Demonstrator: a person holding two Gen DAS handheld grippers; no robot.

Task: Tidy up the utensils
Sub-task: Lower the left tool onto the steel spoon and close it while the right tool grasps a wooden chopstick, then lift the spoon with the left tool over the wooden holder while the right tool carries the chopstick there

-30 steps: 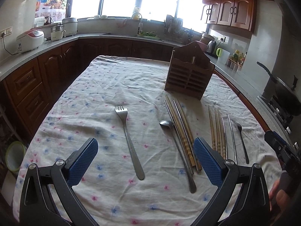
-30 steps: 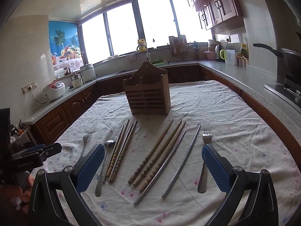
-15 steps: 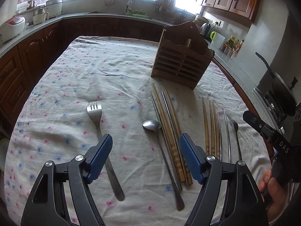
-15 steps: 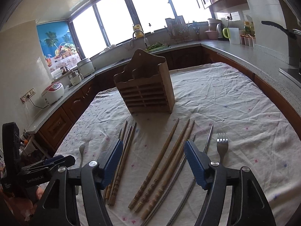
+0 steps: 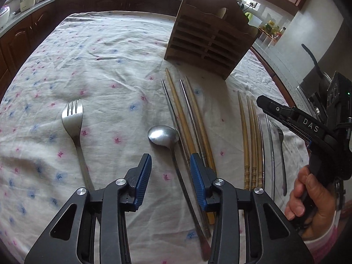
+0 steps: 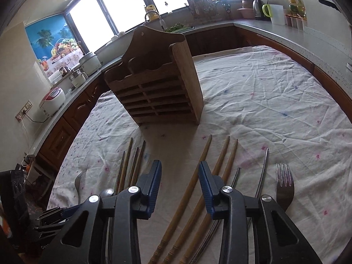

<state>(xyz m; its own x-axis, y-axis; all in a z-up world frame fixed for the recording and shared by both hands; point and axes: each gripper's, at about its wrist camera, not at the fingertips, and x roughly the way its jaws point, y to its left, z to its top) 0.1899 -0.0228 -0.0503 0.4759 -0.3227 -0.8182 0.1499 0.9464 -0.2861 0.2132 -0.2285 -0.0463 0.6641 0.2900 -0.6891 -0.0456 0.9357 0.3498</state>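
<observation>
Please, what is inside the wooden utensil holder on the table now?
The wooden holder stands upright on the tablecloth. No utensil sticks out above its top edge. Its slatted front shows only dark gaps, so the bottom of the compartments cannot be seen.

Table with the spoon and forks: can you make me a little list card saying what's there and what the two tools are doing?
holder: wooden holder upright on the tablecloth
spoon: spoon lying flat, handle between the left tool pads
forks: left fork; right fork
chopsticks: left bundle; right bundle
left tool: open, holding nothing
right tool: open, over one wooden chopstick
</observation>
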